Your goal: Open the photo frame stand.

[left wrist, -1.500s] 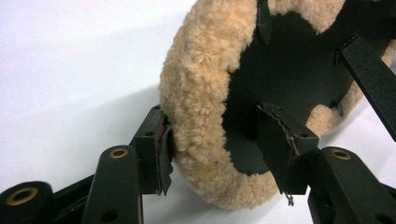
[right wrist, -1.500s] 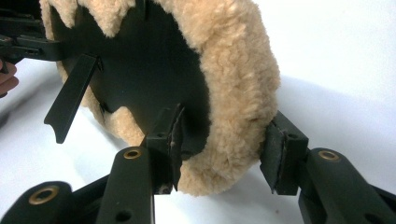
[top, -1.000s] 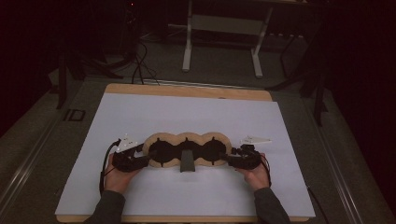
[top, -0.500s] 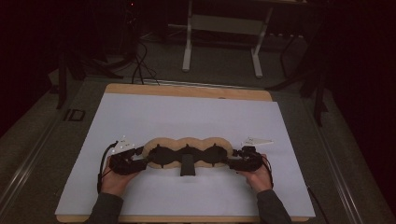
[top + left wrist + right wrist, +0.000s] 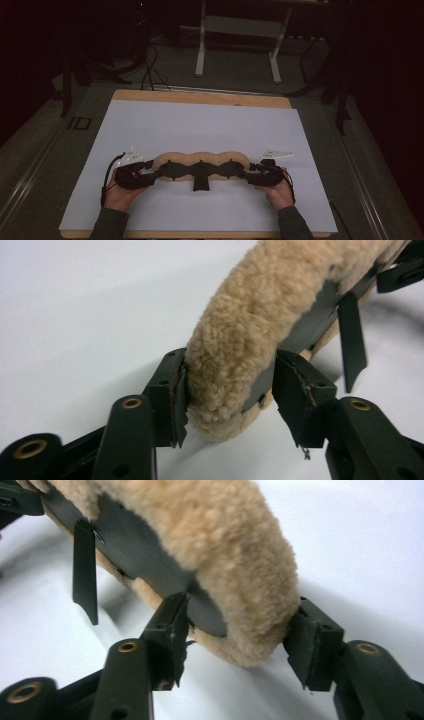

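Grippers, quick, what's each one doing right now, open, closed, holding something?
Left gripper: its jaws have just been closing, both pads now on one end of the fleecy pad.
Right gripper: its jaws have just been closing on the other end.

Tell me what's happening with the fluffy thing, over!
Left gripper and right gripper, one on each end of the fluffy tan cover. Cover lies on the white table. Nothing in the way.

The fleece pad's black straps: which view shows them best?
The high view: the fleece pad lies full length, its black straps across it between the left gripper and right gripper. Each gripper view shows one pad end and a single dangling strap.
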Tool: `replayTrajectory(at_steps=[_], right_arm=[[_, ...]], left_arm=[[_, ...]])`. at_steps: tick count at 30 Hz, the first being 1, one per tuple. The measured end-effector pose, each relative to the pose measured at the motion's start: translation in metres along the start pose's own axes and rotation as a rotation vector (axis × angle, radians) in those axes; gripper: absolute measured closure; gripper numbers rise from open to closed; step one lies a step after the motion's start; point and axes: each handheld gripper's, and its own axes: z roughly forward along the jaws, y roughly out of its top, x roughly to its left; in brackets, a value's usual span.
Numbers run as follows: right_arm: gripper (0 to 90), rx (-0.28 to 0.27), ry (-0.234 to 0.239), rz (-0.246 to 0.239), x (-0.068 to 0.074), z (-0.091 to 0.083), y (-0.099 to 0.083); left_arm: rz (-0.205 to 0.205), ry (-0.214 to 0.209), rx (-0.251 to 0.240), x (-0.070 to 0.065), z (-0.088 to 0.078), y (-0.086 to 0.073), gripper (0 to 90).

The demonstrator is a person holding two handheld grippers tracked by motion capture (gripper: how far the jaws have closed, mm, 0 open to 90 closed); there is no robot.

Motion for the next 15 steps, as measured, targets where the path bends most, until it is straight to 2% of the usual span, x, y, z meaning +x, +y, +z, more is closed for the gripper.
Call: replayTrajectory(at_steps=[1, 2, 5, 11, 12, 13, 14, 15], right_arm=[[47.3, -0.001, -0.008, -0.002, 0.0008, 0.0001, 0.0007], [47.7, 0.002, -0.022, -0.006, 0.0023, 0.0004, 0.0019], [48.3, 0.012, -0.059, -0.047, 0.0057, 0.0024, 0.0033], [48.7, 0.011, -0.072, -0.068, 0.0061, 0.0023, 0.0026], [48.5, 0.007, -0.083, -0.073, 0.0057, 0.0025, 0.0025], [48.5, 0.007, -0.083, -0.073, 0.0057, 0.0025, 0.0025], [48.4, 0.001, -0.093, -0.073, 0.0047, 0.0025, 0.0022], [48.4, -0.001, -0.093, -0.07, 0.0042, 0.0025, 0.0021]], left_arm=[[0.0, 0.0, 0.0, 0.0, 0.0, 0.0, 51.4], [0.04, 0.029, 0.01, -0.003, 0.0013, 0.0007, 52.1], [0.056, 0.039, 0.009, -0.0037, 0.0021, 0.0009, 52.7], [0.094, 0.049, 0.002, -0.0057, 0.0024, 0.0011, 53.5], [0.117, 0.059, -0.004, -0.0078, 0.004, 0.0011, 53.8], [0.117, 0.059, -0.004, -0.0078, 0.004, 0.0011, 53.9], [0.152, 0.075, -0.007, -0.01, 0.0057, 0.0011, 54.0], [0.152, 0.075, -0.007, -0.01, 0.0057, 0.0011, 54.1]])
